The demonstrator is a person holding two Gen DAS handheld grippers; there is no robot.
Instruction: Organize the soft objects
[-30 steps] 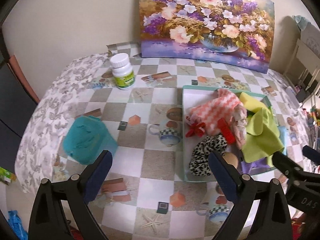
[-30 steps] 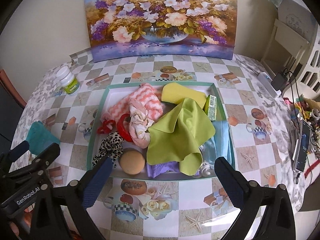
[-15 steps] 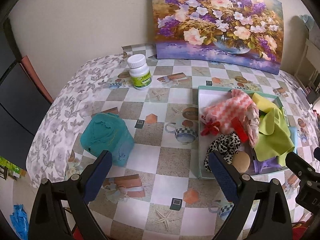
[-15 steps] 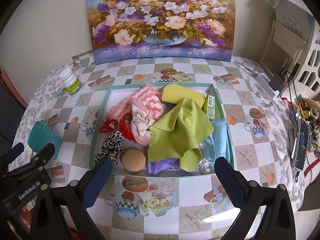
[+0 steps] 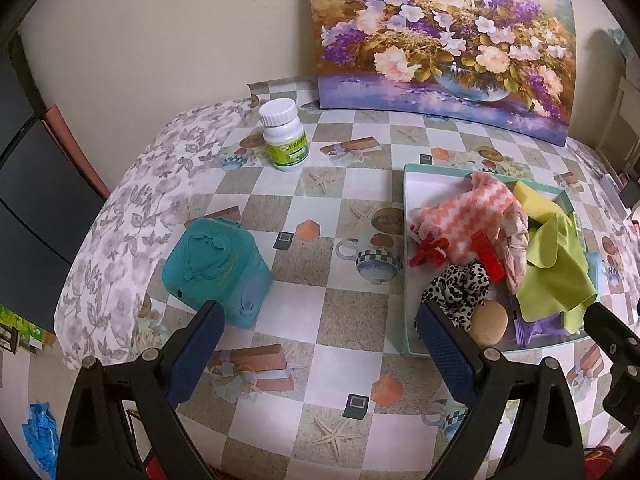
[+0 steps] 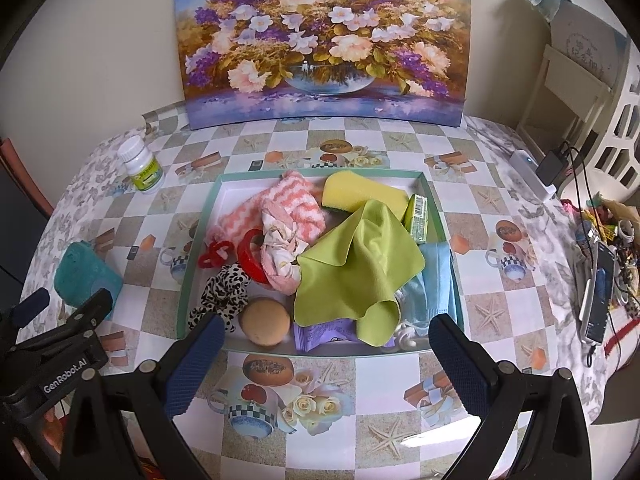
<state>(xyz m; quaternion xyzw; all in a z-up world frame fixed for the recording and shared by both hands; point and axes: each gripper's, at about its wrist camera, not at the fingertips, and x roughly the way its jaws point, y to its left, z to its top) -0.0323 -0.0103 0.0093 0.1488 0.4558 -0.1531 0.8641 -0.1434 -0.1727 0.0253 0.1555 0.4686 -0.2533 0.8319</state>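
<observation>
Both tongs wide open, empty: left tongs (image 5: 320, 344) over desk (image 5: 344, 312), right tongs (image 6: 324, 354) before tray (image 6: 200, 232).

Soft, even daylight; sharp centres, heavy fisheye bending at the rims.
Both wrist views are bright without harsh glare. The teal box (image 5: 216, 276) and the pill bottle (image 5: 283, 134) cast faint shadows on the tablecloth (image 5: 340, 312). The painting (image 6: 320, 44) bows with lens curvature, dark vignettes fill the corners, and clutter at the right edge smears slightly.
</observation>
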